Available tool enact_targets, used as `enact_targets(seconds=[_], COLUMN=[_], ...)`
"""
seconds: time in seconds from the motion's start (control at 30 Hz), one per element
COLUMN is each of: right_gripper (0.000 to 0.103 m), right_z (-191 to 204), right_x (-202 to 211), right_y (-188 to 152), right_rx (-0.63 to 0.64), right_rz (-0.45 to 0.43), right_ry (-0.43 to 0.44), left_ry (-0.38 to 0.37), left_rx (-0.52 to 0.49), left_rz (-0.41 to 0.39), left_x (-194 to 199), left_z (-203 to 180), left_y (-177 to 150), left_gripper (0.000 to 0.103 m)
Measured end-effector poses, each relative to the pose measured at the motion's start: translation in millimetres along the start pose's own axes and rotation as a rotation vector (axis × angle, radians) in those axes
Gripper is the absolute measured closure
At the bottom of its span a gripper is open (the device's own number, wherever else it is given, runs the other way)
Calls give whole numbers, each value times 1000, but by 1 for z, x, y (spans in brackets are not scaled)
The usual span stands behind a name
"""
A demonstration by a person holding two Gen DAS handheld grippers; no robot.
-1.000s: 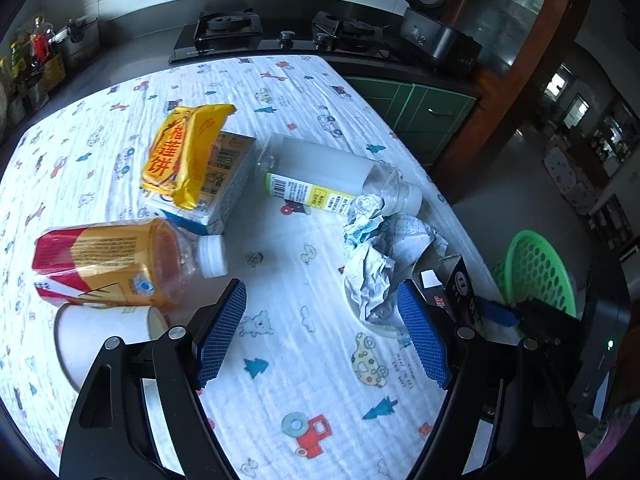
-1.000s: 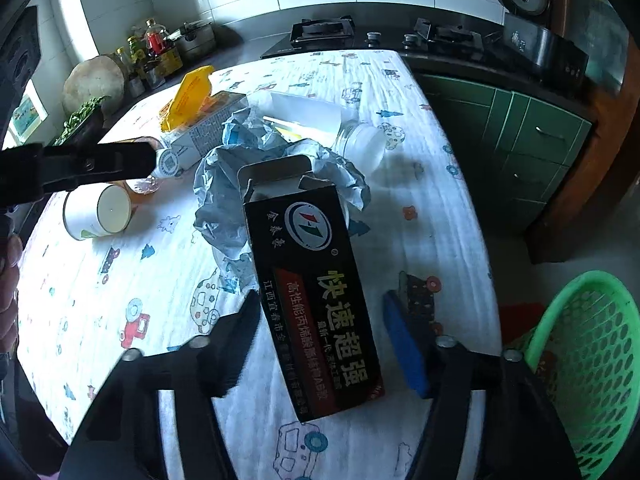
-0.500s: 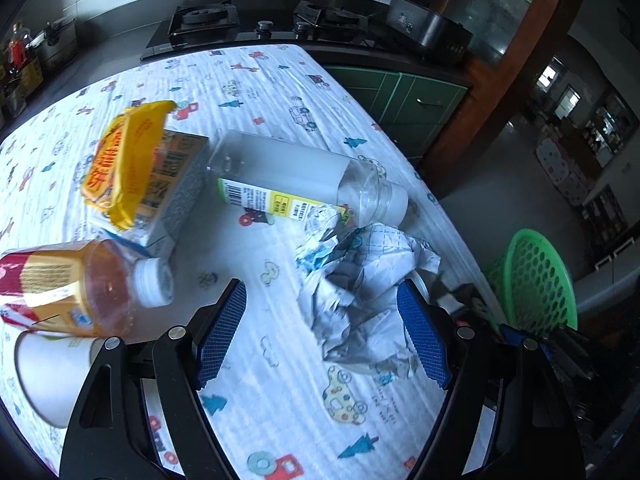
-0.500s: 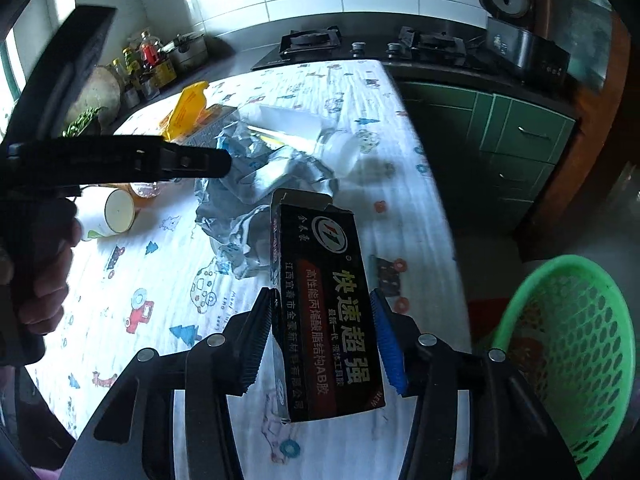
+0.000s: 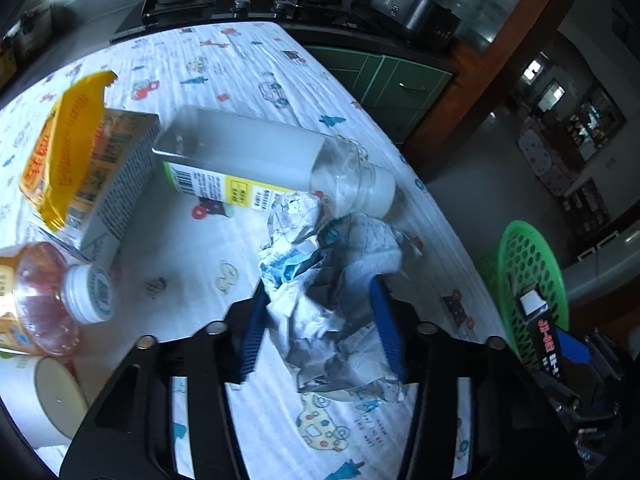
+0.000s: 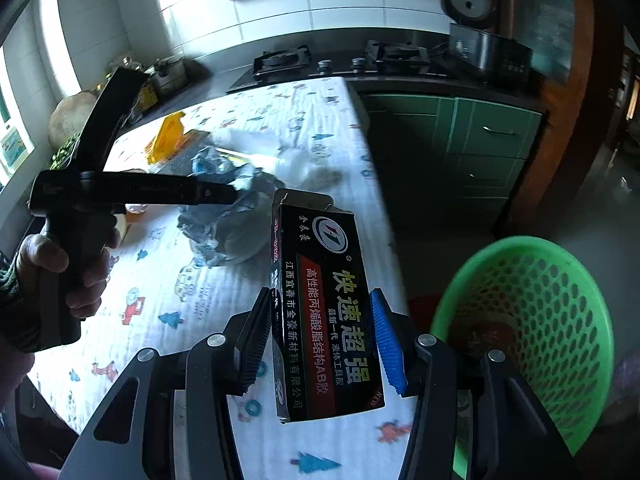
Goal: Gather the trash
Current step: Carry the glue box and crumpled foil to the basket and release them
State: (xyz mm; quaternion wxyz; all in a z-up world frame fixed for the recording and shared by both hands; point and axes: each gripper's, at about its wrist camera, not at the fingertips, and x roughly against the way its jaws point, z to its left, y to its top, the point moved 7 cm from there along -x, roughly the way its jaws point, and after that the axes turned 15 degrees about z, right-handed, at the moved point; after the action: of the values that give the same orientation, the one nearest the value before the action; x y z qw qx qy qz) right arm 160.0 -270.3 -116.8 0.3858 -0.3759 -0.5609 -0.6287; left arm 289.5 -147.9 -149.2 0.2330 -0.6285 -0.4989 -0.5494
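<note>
The right gripper [image 6: 320, 340] clamps a black cardboard glue box [image 6: 324, 312] beside the green plastic basket [image 6: 532, 320]; released early, it could miss. The left gripper [image 5: 320, 328] narrows around crumpled paper [image 5: 324, 300], which could slip loose.

I am in a home kitchen: at the far end a black gas hob [image 6: 340, 62] sits in a dark counter under white wall tiles [image 6: 328, 4], with a rice cooker [image 6: 480, 36] to its right and green cabinet doors [image 6: 472, 140] below. Near me a table [image 5: 224, 60] wears a child's cartoon-print cloth, and jars and bottles [image 6: 160, 80] crowd the far left counter
</note>
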Motion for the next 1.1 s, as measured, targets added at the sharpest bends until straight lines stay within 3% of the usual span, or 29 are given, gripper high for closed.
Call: enact_targets(seconds=[0.1, 0.27, 0.5, 0.73, 0.9, 1.1], right_gripper=[55, 55, 55, 54, 41, 36], right_z=[-14, -42, -89, -138, -161, -167], right_x=[4, 7, 11, 15, 22, 43], right_y=[-6, -17, -32, -41, -44, -55], right_rx=[-24, -72, -147, -238, -273, -284], right_rz=[-1, -2, 6, 14, 0, -39], right_ry=[-19, -56, -114, -161, -187, -199], left_ry=[-1, 38, 65, 43, 19, -11], left_rx=[-15, -48, -91, -134, -188, -261], left_rz=[-4, -22, -67, -108, -129, -126], left_x=[0, 7, 31, 53, 60, 54], left_z=[-4, -11, -26, -51, -86, -133], left_y=[-4, -11, -21, -27, -27, -24], left_gripper=[73, 79, 80, 80, 80, 80])
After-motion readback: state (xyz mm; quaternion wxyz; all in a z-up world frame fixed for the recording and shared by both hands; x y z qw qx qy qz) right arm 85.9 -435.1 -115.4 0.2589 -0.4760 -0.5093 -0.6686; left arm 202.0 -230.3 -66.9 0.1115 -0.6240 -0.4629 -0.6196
